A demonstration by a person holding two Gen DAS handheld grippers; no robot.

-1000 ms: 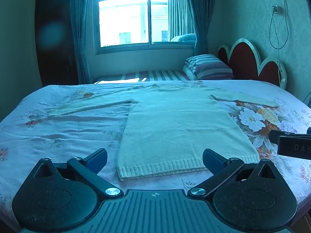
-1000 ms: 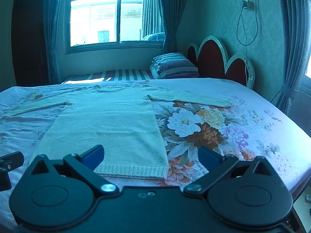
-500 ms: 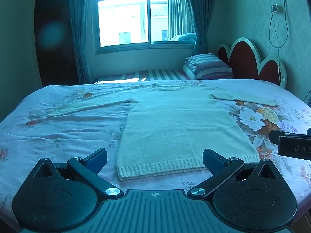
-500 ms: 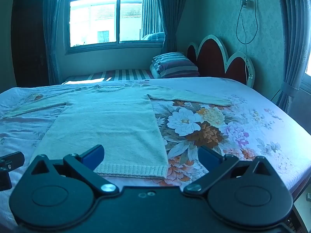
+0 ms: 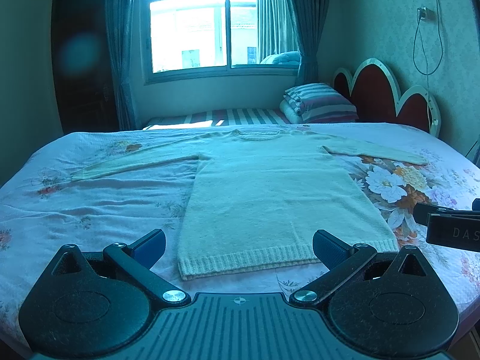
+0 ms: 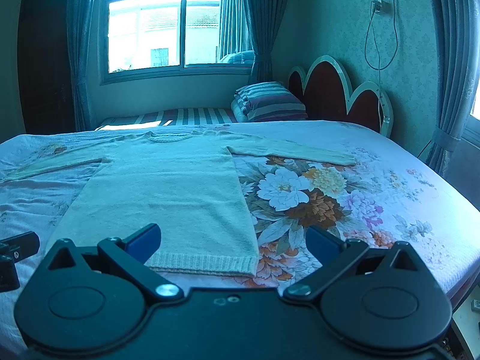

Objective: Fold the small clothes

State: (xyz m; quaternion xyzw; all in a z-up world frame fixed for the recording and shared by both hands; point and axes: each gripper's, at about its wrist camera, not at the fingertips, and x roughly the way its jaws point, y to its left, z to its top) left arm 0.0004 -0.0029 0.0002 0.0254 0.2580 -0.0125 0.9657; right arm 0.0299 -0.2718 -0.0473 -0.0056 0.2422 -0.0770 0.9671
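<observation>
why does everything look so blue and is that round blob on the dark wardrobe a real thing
Left wrist view: the backlit window blows out to white, leaving the room dim with a teal cast; the pale round blob looks like lens flare, not an object. Right wrist view: same blown-out window and cast, no blob; fisheye bends the bed edges, yet the sweater stays sharp.

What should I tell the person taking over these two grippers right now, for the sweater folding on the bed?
Left gripper: open, empty, hovering in front of the sweater's hem.
Right gripper: open, empty, in front of the hem's right corner.
Cream knit sweater: lying flat on the floral bedsheet, neckline toward the window, both sleeves spread out sideways.
Done: sweater laid out flat; no fold made.
Left: all the folding. Probably bring each sleeve in over the body, then fold the hem up toward the neckline.
</observation>
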